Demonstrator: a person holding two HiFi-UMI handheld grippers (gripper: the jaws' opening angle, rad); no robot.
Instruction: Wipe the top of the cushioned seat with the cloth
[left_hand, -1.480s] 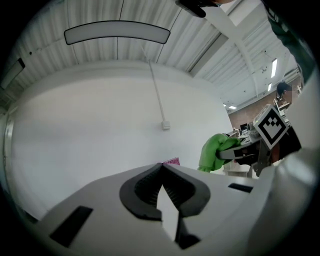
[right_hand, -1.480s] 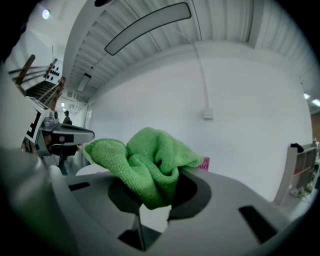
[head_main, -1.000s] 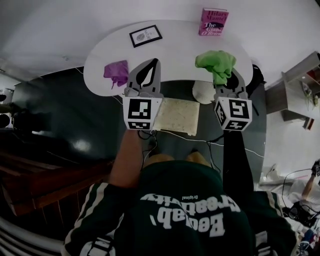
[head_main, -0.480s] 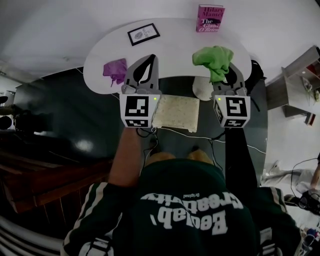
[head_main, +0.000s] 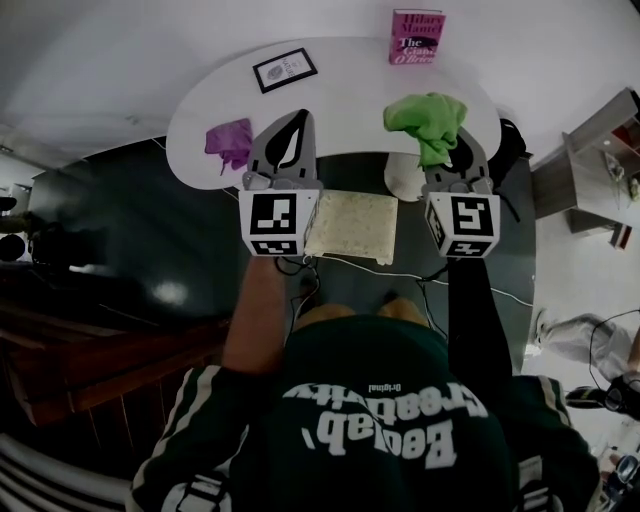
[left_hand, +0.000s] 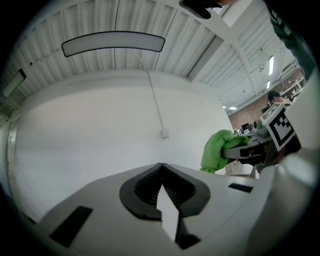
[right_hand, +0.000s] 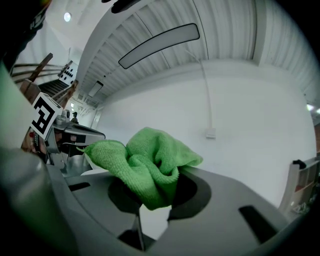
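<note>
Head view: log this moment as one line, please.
left gripper: shut, empty | right gripper: shut on green cloth | seat: between grippers, cloth not on it

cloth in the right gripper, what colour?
Bright green cloth, clamped in the right gripper; clearest in the right gripper view.

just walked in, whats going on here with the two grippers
A person holds a gripper in each hand. The right gripper is shut on a bunched green cloth; the left gripper is shut with nothing in it. Both point up toward the wall, and the cream cushioned seat shows between them in the head view. The cloth is not on the seat, so wiping has not begun.
</note>
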